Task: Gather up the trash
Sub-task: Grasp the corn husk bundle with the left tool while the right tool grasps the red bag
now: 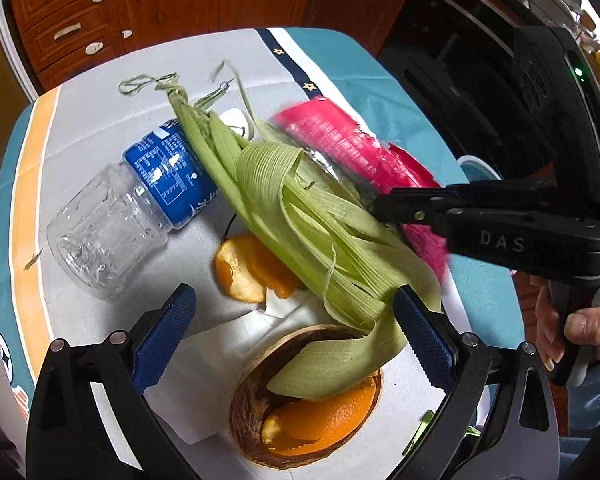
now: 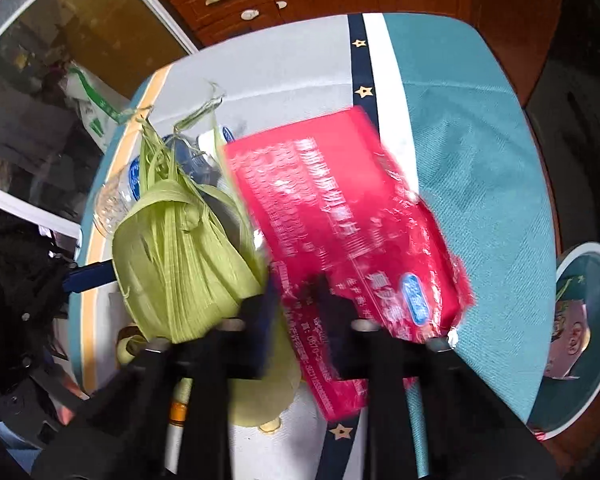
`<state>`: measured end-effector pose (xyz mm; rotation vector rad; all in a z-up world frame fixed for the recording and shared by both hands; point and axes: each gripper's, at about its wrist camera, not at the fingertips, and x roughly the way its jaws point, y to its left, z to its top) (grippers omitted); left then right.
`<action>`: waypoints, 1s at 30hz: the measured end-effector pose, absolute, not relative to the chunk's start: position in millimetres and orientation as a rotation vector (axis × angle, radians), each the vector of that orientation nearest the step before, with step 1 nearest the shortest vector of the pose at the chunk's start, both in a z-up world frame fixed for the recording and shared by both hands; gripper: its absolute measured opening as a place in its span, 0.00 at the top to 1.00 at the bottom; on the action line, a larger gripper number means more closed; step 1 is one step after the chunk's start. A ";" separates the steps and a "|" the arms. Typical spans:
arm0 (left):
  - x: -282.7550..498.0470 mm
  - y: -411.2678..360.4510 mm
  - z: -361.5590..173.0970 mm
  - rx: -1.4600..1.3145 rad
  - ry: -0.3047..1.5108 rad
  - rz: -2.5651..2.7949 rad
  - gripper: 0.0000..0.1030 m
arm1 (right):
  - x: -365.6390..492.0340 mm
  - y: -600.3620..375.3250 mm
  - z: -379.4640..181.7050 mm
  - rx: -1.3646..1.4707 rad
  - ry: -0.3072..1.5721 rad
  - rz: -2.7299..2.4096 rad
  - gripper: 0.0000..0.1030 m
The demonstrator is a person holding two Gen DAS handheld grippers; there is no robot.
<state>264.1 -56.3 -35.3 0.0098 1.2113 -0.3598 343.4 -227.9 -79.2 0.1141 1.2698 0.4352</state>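
Observation:
My right gripper (image 2: 300,300) is shut on a red foil wrapper (image 2: 340,208) and holds it above the table; the gripper shows from the side in the left wrist view (image 1: 380,204), with the wrapper (image 1: 340,136) blurred. Green corn husks (image 1: 300,208) lie on a pile of trash, also in the right wrist view (image 2: 180,252). A clear plastic bottle with a blue label (image 1: 140,204) lies on its side at the left. Orange peels (image 1: 244,268) lie beside a brown shell (image 1: 252,380) holding more peel, on a white napkin (image 1: 204,364). My left gripper (image 1: 296,332) is open above the shell.
The table carries a grey, teal and yellow cloth (image 1: 100,120). A teal bin (image 2: 592,344) with trash inside stands at the right below the table edge. Wooden drawers (image 1: 68,20) stand behind the table, and a dark oven (image 1: 460,60) at the right.

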 end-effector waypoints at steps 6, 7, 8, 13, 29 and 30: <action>273.9 -69.9 -35.3 0.018 1.208 -0.381 0.04 | 336.3 -250.2 -62.2 0.156 1.209 0.424 0.96; 276.2 -73.5 -35.9 0.019 1.208 -0.383 0.04 | 335.6 -252.4 -60.4 0.158 1.206 0.421 0.96; 278.3 -77.2 -36.1 0.016 1.210 -0.385 0.04 | 334.6 -256.2 -58.9 0.163 1.202 0.417 0.96; 283.9 -97.2 -34.5 0.014 1.216 -0.415 0.04 | 331.6 -271.1 -56.5 0.197 1.200 0.408 0.96; 278.7 -119.0 -44.8 0.052 1.208 -0.469 0.27 | 334.5 -260.0 -64.1 0.054 1.190 0.365 0.57; 279.2 -116.5 -46.5 0.049 1.218 -0.468 0.27 | 337.0 -257.5 -66.0 0.048 1.192 0.360 0.54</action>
